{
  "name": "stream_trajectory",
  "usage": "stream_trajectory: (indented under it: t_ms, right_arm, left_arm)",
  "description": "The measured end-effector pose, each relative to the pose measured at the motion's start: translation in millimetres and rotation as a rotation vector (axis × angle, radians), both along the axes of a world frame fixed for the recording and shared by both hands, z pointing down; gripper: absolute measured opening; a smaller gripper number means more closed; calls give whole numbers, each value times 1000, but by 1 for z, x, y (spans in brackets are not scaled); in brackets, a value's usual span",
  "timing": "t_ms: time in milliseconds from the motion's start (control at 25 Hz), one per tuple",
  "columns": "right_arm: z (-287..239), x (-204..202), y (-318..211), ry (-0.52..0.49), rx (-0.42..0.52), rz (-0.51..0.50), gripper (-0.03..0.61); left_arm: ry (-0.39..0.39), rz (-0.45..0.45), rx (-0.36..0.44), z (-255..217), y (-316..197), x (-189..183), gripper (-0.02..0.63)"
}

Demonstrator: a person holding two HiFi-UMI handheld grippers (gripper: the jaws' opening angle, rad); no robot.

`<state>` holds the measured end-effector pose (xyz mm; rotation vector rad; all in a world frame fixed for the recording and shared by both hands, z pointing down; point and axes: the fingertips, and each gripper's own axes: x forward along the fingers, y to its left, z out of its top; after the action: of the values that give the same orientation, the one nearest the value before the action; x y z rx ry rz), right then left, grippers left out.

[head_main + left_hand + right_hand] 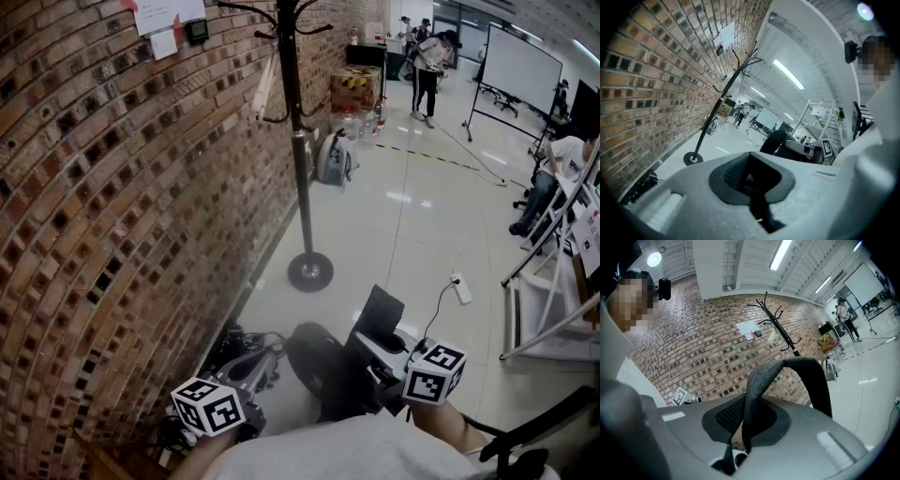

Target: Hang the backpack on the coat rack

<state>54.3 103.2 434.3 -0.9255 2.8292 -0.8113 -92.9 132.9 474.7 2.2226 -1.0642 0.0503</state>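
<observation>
A: Where's the backpack [323, 367]?
B: Lower centre; coat rack [298, 141] upper centre, well apart.
A: Jaws?
B: right gripper [745, 427] closed on grey strap loop [787, 369]; left gripper [752, 180] closed on thin dark strap [761, 208].

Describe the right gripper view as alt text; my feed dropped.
The right gripper is shut on a grey backpack strap that loops up in front of the camera. Behind it are a brick wall and the black coat rack, some way off.

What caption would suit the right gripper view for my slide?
The right hand-held gripper shut on a grey backpack strap, coat rack ahead by the brick wall.
</observation>
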Motion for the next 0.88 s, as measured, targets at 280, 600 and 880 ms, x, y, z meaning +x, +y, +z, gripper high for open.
stream_trajectory:
  t_ms: [280, 600, 880]
  right_arm:
    - [3, -2, -112, 11, -28, -34, 25]
    - [-8, -25, -261, 44, -32, -163, 25]
    - [-20, -36, -368, 33, -26, -197, 25]
  left_arm:
    - [29, -35, 8, 0, -123, 4, 2]
    - [45, -75, 4, -8, -300, -3, 2]
    - [32, -104, 57, -31, -395, -8, 2]
